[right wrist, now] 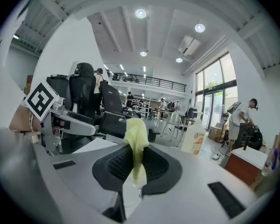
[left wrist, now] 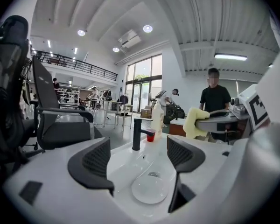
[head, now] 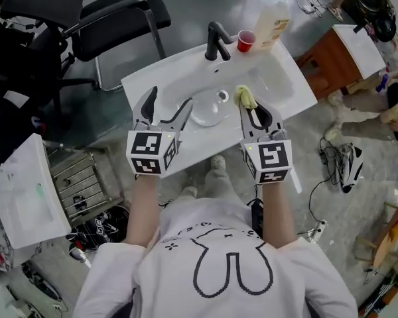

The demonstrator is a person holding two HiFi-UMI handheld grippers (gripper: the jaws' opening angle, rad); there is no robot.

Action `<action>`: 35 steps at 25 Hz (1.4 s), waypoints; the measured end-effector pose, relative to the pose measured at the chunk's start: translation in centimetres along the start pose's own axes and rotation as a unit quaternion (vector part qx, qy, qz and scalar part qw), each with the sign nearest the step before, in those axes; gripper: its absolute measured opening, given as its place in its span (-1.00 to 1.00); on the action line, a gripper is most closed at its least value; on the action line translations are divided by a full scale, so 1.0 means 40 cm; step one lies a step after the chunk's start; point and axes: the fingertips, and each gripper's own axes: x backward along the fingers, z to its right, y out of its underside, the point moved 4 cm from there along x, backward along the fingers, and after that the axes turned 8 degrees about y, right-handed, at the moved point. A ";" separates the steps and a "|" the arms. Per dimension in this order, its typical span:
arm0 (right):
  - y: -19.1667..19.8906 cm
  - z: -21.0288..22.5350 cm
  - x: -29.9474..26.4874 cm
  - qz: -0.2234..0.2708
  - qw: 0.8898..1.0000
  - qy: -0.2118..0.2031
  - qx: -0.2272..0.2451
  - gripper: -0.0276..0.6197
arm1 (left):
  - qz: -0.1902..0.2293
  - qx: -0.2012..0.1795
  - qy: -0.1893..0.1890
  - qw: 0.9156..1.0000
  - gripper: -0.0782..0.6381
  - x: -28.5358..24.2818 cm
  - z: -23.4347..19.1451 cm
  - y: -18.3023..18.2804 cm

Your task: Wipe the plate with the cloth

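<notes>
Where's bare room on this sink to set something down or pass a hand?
Free: basin floor between the plate and the sink's right rim; deck left of the faucet. Crowded: back edge with faucet, red cup, bottle; left tongs and right tongs, gripping the cloth, flank the plate.

No word, number or brand can be read anywhere. The orange label on the bottle (head: pixel 273 24) is too blurred to make out. The cubes on the left tongs (head: pixel 171 99) and the right tongs (head: pixel 250 109) carry only black-and-white square patterns, and the person's shirt (head: pixel 225 270) shows an outline drawing without letters.
</notes>
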 end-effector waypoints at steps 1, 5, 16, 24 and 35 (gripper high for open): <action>0.014 0.008 -0.025 -0.008 1.000 -0.013 0.002 -0.76 | -0.007 0.007 -0.007 1.000 0.29 -0.015 -0.004 0.013; 0.078 0.041 -0.127 -0.043 0.997 -0.063 0.006 -0.76 | -0.028 0.031 -0.035 0.999 0.29 -0.075 -0.015 0.052; 0.293 0.047 -0.316 -0.169 0.965 -0.192 0.059 -0.76 | -0.096 0.129 -0.081 0.984 0.29 -0.210 -0.032 0.193; 0.415 -0.017 -0.384 -0.265 0.909 -0.296 0.124 -0.76 | -0.177 0.207 -0.094 0.958 0.28 -0.255 -0.035 0.316; 0.572 -0.072 -0.429 -0.392 0.833 -0.349 0.175 -0.76 | -0.259 0.324 -0.089 0.905 0.24 -0.292 -0.045 0.453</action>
